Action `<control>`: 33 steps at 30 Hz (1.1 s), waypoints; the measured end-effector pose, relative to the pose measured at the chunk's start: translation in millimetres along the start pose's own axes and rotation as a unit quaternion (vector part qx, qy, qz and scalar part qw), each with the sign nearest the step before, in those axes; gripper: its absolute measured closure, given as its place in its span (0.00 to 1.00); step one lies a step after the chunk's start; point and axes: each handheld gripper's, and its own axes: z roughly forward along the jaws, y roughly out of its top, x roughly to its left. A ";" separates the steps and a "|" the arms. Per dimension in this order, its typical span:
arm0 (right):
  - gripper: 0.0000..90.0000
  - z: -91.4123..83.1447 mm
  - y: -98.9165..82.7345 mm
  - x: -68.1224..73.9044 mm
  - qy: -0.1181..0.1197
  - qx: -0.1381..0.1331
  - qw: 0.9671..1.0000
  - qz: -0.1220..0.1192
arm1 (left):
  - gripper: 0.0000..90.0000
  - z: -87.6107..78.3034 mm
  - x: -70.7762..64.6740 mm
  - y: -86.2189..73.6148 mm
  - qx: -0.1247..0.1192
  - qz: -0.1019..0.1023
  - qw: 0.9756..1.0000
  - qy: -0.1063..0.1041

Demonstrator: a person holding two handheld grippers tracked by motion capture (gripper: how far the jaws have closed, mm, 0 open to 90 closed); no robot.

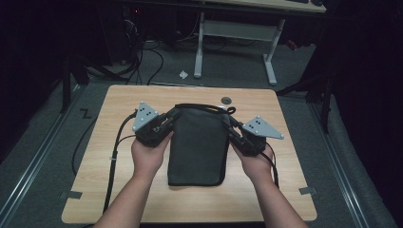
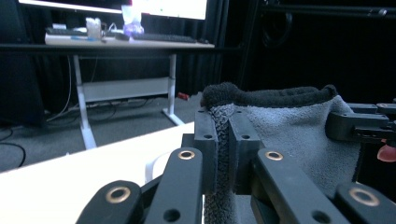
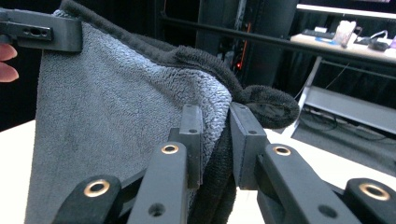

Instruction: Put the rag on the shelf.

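The dark grey towel (image 1: 197, 142) is folded into a long rectangle whose long axis runs from the person's side of the desk (image 1: 114, 190) away toward the far edge. Its far end, edged with a black hem, is lifted and stretched crosswise between the two tools, while the near end lies flat on the wooden top, just in front of the person's forearms. In the left gripper view the towel (image 2: 289, 135) hangs as a pale grey terry sheet with the dark hem on top; in the right gripper view the towel (image 3: 116, 116) shows the same nap, its hem curling into a small loop past the corner.

The left tool (image 1: 167, 119) is clamped on the towel's far left corner: in its own view the left tool (image 2: 223, 151) has the cloth squeezed tight between both pads. The right tool (image 1: 229, 124) pinches the far right corner; in its own view the right tool (image 3: 215, 144) has the folded edge running down between the pads.

No container shows on the desk. A small dark round disc (image 1: 226, 100) lies on the top just beyond the towel's far end. Beyond the desk, on the floor, stands a white-legged table (image 1: 237, 42) with cables around it.
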 end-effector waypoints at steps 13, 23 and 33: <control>0.86 8.7 31.1 -7.1 -0.014 -0.024 1.000 -0.014 | 0.94 7.8 9.9 25.9 -0.022 0.017 1.000 0.003; 0.86 18.0 44.8 -12.7 -0.016 -0.034 0.999 -0.008 | 0.93 15.4 20.0 35.8 -0.034 0.020 0.999 0.006; 0.86 49.6 49.9 -29.0 -0.021 -0.015 1.000 -0.001 | 0.94 47.0 45.0 39.3 -0.018 0.006 1.000 0.010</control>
